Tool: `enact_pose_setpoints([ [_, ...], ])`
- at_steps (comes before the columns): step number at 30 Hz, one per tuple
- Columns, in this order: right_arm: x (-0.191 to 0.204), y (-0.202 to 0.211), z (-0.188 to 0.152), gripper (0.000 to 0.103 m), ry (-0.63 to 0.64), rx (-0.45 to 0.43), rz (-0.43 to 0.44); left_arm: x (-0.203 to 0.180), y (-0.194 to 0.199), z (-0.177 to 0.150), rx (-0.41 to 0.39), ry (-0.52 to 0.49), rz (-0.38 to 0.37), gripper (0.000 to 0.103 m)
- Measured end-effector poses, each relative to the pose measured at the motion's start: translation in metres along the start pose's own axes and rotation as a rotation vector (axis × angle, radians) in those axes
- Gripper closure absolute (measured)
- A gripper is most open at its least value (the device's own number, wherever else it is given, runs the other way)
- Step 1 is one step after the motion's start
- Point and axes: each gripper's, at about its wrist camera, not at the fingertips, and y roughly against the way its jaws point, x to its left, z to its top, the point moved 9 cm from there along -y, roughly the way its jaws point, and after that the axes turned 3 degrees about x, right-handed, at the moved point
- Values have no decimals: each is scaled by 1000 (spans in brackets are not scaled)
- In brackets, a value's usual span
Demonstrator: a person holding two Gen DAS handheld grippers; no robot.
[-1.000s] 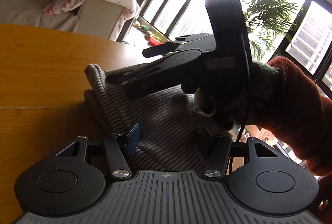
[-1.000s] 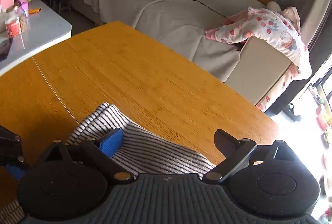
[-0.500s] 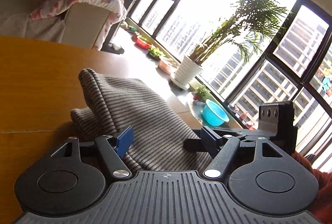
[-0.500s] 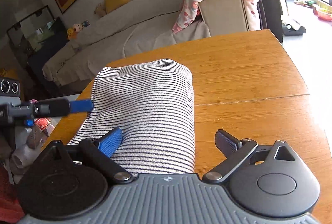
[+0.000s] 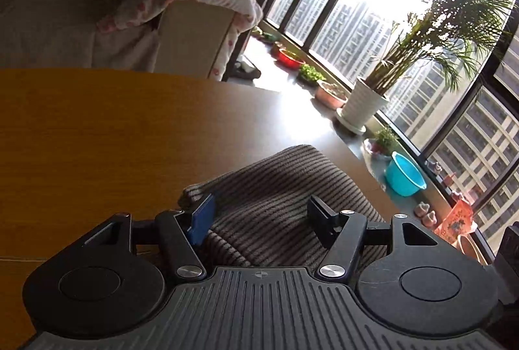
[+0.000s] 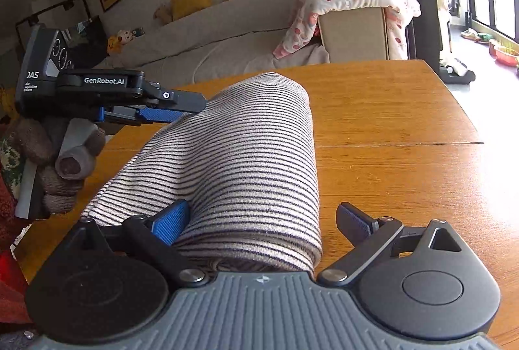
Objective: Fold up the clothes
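**Soft striped knit, both grippers wide at its sides**

In my left camera, the left gripper sits low centre with its jaws spread wide, and the striped top lies bunched between them on the wooden table. The blue pad touches the fabric's left fold; the dark finger at right stands just beside the cloth, pinching nothing.

Over to my right camera: at mid left the left gripper reaches in, its blue tips meeting the far left edge of the top, though I cannot tell whether they grip it. At centre the cloth humps up in a long roll running away from me on the table. Low centre, my right gripper is spread too, left pad against the roll, right finger clear of it.

My read: light, limp, stretchy knit that sags and slides on smooth wood. I'd pinch a doubled edge near a corner, not the rounded hump.
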Motion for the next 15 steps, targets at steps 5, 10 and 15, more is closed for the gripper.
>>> enact_pose_setpoints([
  [5, 0, 2, -1, 6, 6, -11, -10, -19, 34, -25, 34, 3, -48, 17],
  [10, 1, 8, -1, 6, 7, -26, -5, -37, 40, -78, 125, 15, -124, 44],
  [15, -5, 17, 5, 6, -93, -38, 100, -47, 52, -81, 89, 47, -253, 66],
])
